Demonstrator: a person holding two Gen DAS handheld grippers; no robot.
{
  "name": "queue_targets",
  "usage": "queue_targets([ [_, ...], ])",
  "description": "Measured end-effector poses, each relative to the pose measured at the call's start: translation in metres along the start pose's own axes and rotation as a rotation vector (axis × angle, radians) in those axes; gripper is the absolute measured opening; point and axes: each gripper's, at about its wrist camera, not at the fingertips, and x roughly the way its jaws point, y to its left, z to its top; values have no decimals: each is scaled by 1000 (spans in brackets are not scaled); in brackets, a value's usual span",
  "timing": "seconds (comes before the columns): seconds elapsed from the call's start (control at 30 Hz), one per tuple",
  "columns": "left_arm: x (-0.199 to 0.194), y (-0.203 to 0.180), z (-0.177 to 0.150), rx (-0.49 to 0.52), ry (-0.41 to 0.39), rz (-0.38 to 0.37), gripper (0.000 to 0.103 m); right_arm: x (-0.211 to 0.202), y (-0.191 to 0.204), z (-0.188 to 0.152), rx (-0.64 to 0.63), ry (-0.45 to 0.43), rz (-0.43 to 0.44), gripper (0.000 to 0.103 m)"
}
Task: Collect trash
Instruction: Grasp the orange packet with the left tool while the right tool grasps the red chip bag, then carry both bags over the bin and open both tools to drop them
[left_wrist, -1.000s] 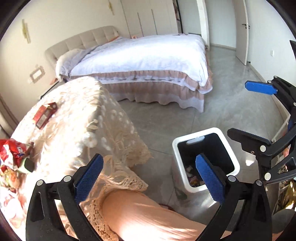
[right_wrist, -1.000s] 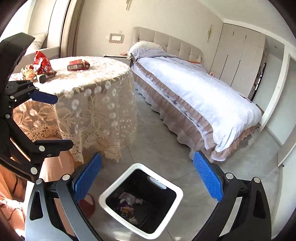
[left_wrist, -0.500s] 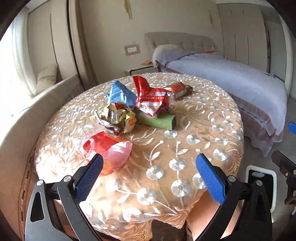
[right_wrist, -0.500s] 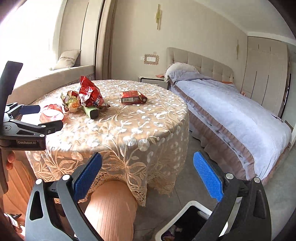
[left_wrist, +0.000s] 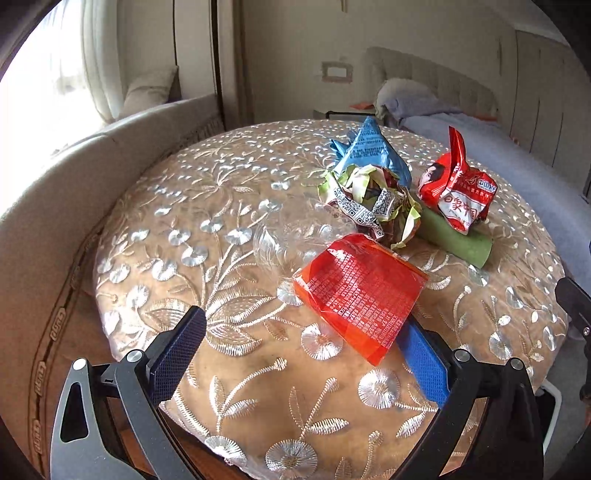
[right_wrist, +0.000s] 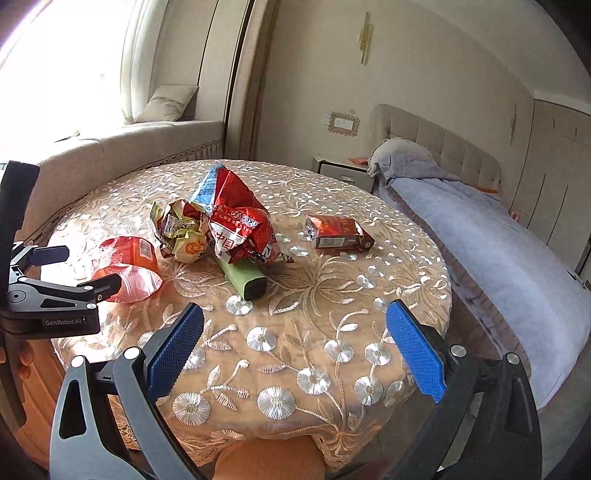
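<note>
Trash lies on a round table under a lace cloth (left_wrist: 229, 258). A red clear plastic wrapper (left_wrist: 360, 291) is nearest my left gripper (left_wrist: 301, 354), which is open, with the wrapper's near edge over its right finger. Behind the wrapper are a crumpled green-white wrapper (left_wrist: 373, 201), a blue packet (left_wrist: 369, 147), a red snack bag (left_wrist: 458, 192) and a green tube (left_wrist: 458, 238). My right gripper (right_wrist: 295, 350) is open and empty over the table's near edge. In the right wrist view I see the red wrapper (right_wrist: 127, 267), the snack bag (right_wrist: 236, 225), the tube (right_wrist: 245, 278) and a red box (right_wrist: 336, 232).
A bed (right_wrist: 498, 240) stands to the right of the table, with a nightstand (right_wrist: 343, 173) at its head. A cushioned window bench (right_wrist: 129, 144) curves behind the table. A corner of the white bin (left_wrist: 552, 402) shows at the lower right of the left wrist view.
Both grippers swung up from the bin on the floor to the table. My left gripper moved in close to the red clear wrapper. Both stayed open.
</note>
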Motion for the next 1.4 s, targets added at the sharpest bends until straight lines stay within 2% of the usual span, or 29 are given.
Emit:
queue_targets([
  [0.1,5,4,7,5,7,-2,97,22,6,18,3,38,41,98],
  [0.17,8,6,12,12,7,-29,97,38,11,30,9,66,68,98],
  [0.23,13,8,16,30,8,-21,95,57,15,41,20,118,98,98],
  [0.27,16,8,18,40,13,-26,90,69,17,47,35,150,113,98],
  [0.3,20,9,19,43,24,-36,80,77,18,50,53,170,118,98],
  [0.37,28,12,21,46,47,-57,66,93,20,55,83,196,125,98],
  [0.4,31,13,23,48,54,-64,54,100,20,58,98,203,131,98],
  [0.47,35,16,25,51,57,-72,45,106,17,59,130,203,158,98],
  [0.53,37,19,27,42,54,-81,30,110,13,58,164,210,183,91],
  [0.57,38,21,29,35,51,-85,29,114,11,56,187,227,211,73],
  [0.63,37,23,30,36,43,-90,26,112,6,54,224,216,230,71],
  [0.7,33,26,31,28,16,-87,14,106,3,53,237,193,235,67],
  [0.9,17,35,33,-4,-20,-93,6,69,0,52,229,93,214,65],
  [1.03,4,36,32,-14,-38,-105,5,40,-5,50,228,55,217,65],
  [1.23,-32,36,30,-14,-113,-112,4,-7,-13,45,203,-28,177,65],
  [1.4,-58,35,29,-20,-154,-125,4,-36,-24,38,215,-62,160,65],
])
